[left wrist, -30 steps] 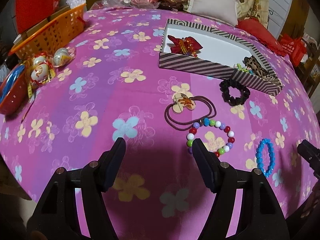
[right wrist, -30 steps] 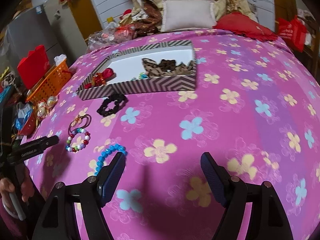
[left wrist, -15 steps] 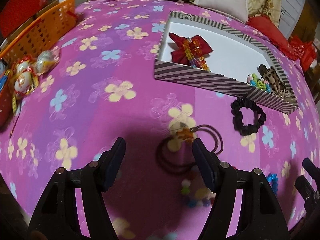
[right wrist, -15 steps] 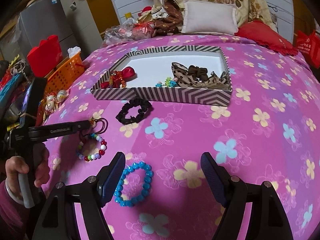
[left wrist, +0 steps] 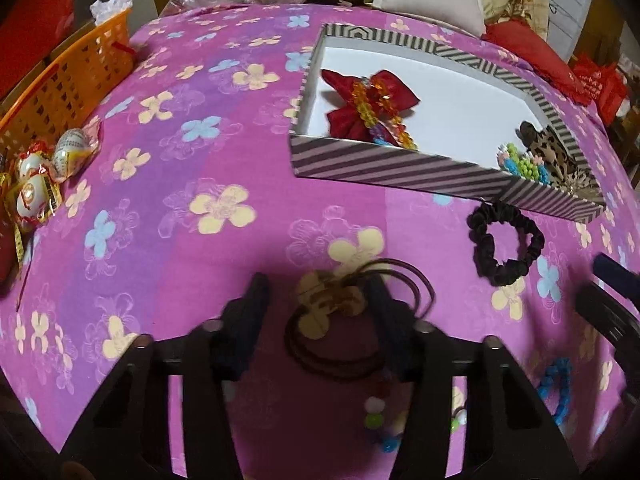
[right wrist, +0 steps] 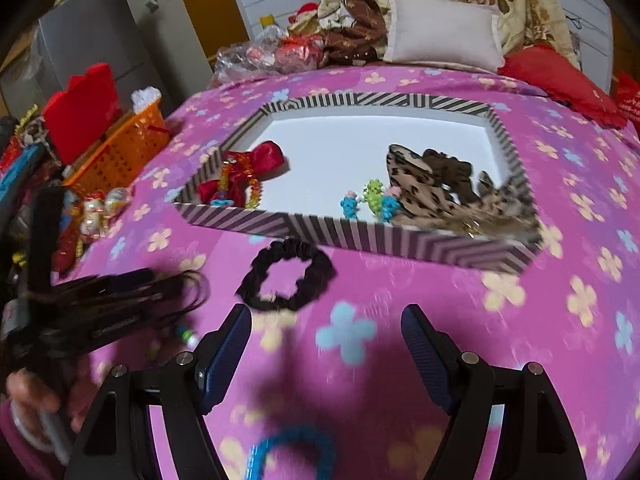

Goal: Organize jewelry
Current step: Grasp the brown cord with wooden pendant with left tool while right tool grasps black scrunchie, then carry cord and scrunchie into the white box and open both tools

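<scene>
Your left hand-held gripper: jaws closing around brown hair tie with wooden charm, tie between fingers, pads not yet pressing. Your right hand-held gripper: jaws wide, nothing between. Black scrunchie just ahead of it, blue bracelet below it. Striped box beyond scrunchie on flowered bedspread.

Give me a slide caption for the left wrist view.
Left gripper closing around a brown hair tie with a wooden charm on the floral cloth, near the striped box.
</scene>
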The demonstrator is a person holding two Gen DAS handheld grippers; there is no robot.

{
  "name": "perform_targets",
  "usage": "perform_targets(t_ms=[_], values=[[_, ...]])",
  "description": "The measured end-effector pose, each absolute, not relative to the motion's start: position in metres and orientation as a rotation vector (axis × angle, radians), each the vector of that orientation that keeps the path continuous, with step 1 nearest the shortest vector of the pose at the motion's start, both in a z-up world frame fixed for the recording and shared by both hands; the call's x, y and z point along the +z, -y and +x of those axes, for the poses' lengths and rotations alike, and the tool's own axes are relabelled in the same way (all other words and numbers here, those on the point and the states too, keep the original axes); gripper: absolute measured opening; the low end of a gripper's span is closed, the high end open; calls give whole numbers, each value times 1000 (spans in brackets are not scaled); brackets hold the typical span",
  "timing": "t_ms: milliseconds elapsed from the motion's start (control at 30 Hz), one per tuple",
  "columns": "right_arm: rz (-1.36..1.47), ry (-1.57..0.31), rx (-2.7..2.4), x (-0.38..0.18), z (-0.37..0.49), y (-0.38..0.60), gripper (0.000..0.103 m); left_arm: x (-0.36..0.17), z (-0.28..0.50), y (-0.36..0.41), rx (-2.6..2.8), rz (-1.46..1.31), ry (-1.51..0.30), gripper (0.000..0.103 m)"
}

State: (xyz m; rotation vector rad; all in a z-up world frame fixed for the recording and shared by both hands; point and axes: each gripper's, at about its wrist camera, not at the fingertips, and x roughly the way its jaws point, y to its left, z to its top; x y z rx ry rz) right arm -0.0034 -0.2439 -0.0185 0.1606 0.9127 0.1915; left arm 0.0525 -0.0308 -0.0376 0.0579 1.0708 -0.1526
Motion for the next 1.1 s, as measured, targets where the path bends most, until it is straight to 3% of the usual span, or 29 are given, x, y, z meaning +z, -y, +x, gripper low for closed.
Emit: perform_targets(t_ms=[167, 233, 300, 367, 567, 633, 667, 700, 1100], values=[[162, -942, 193, -32, 27, 234, 55, -36, 53, 20, -206, -1, -1085, 43], [137, -956, 190, -39, 32, 229, 46, -36, 52, 22, -220, 12, -1082, 47], [91, -934, 185, -39, 32, 224, 34, -36, 51, 26, -235, 26, -1080, 57], [69, -931, 194, -39, 29, 223, 22, -36, 48, 31, -256, 43, -1080, 58], [66, -924, 205, -41, 21, 229, 13, -37, 48, 35, -243, 55, -1062, 59], [70, -921, 208, -42, 20, 231, 12, -37, 48, 32, -237, 51, -1057, 52], [74, -919, 209, -41, 19, 232, 11, -37, 48, 31, -220, 64, -1053, 39], [78, -916, 210, -40, 18, 233, 10, -37, 48, 29, -206, 75, -1050, 35], [81, -828, 231, -2, -5, 238, 9, -18, 34, 14, -266, -4, -1028, 35]])
